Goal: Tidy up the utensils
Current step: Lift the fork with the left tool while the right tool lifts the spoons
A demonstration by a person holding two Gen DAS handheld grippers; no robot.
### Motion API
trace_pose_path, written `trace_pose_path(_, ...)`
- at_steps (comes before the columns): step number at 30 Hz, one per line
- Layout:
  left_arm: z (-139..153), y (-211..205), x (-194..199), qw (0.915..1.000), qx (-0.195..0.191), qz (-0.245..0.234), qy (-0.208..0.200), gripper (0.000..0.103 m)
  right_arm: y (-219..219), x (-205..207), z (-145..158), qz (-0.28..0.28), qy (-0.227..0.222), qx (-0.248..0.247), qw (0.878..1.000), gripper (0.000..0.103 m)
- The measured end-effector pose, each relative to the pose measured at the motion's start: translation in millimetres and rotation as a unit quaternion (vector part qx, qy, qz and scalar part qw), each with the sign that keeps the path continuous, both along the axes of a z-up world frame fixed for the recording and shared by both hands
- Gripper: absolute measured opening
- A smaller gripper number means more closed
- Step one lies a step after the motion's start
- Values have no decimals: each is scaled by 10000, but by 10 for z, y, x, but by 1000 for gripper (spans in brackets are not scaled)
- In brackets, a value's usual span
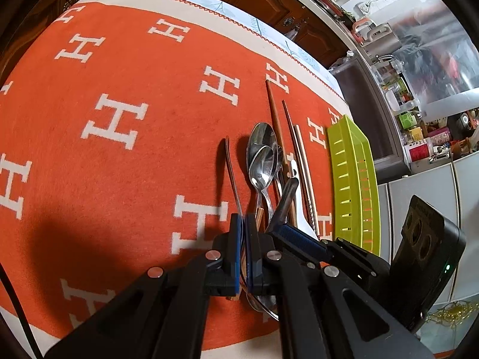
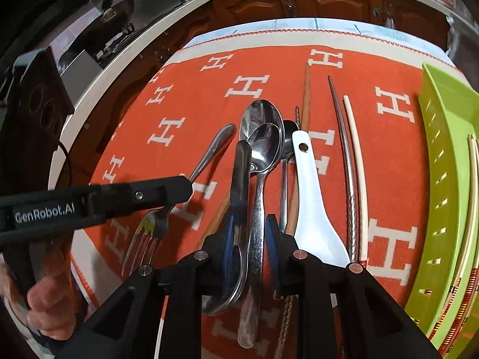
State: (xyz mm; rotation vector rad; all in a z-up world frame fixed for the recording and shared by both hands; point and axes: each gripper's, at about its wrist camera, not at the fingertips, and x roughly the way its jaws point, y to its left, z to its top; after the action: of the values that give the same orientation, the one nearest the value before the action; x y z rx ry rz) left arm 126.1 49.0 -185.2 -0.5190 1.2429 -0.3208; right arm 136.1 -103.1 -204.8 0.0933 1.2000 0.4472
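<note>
Pinching the fork [image 2: 149,227], left gripper [image 1: 244,239]; right gripper [image 2: 248,239] seemingly part-open.

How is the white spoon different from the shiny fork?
The white spoon is matte white, with a hole in its handle; the fork is shiny metal with prongs. The white spoon lies free on the orange cloth beside the chopsticks; the fork's handle sits between the left gripper's shut jaws. Both have their handles pointing away from the camera.

right gripper [image 2: 248,239] fingers [image 2: 228,239] straddle steel spoons [image 2: 258,179].
</note>
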Motion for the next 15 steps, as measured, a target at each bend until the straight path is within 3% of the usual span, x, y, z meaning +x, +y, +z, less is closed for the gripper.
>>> trace_pose_path(2, 0, 0, 0, 10000, 3, -2, -4, 0, 8, -15, 1, 25, -61, -41, 10000, 22)
trace_pose_path(6, -2, 4, -4, 10000, 8, -1, -5, 0, 19, -34, 9, 48, -222, -158, 9996, 10)
trace_pose_path(12, -4, 10, -17, 10000, -9, 16, -3, 0, 57, -40, 73, 124, -350, -268, 9990, 11)
trace_pose_path(15, -5, 19, -34, 10000, -35, 28, -7, 0, 59, -3, 114, 79, -364, -139, 9992, 17)
